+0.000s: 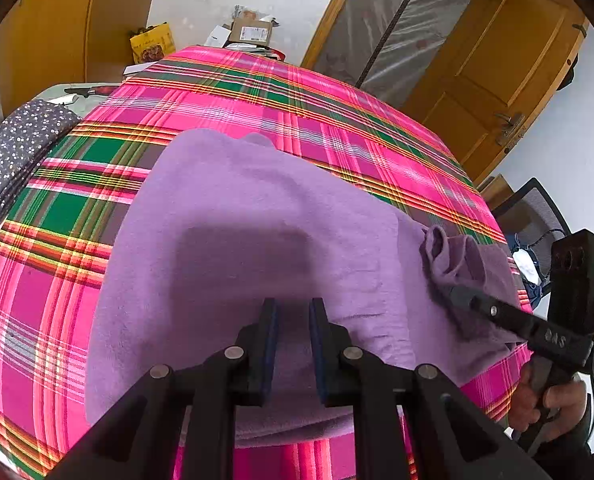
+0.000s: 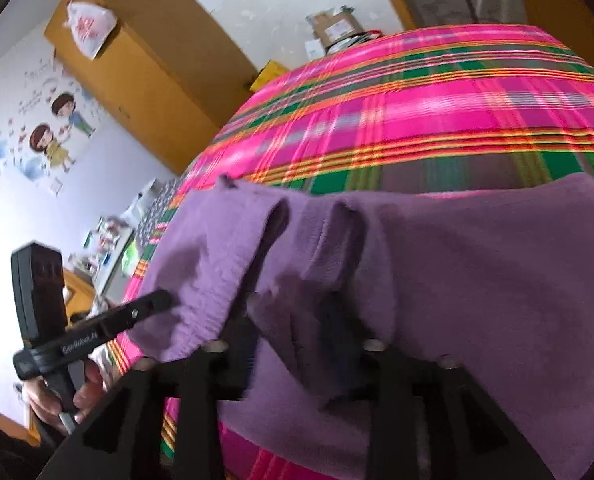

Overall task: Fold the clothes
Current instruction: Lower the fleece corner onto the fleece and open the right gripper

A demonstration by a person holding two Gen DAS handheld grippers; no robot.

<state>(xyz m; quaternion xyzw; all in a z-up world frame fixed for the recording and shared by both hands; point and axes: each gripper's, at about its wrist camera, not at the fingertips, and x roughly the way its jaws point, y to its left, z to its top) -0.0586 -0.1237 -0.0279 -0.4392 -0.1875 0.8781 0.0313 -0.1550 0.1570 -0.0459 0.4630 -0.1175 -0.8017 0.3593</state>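
Note:
A purple fleece garment [image 1: 233, 216] lies spread on a bed covered with a pink, green and orange plaid sheet [image 1: 281, 92]. My left gripper [image 1: 294, 308] hovers just over the garment's near part, open, with nothing between its blue-padded fingers. In the right wrist view its tip [image 2: 165, 300] touches the garment's left edge. My right gripper [image 1: 455, 294] reaches into the bunched right corner of the garment. There the purple cloth [image 2: 477, 264] drapes over and between the spread fingers of the right gripper [image 2: 297, 308], hiding the tips.
A folded dark dotted cloth [image 1: 17, 152] lies at the bed's left edge. Cardboard boxes [image 1: 251, 32] and a yellow bag [image 1: 153, 42] stand beyond the far end. A wooden door [image 1: 497, 80] and a mesh chair [image 1: 537, 216] are to the right, a wardrobe [image 2: 137, 60] to the left.

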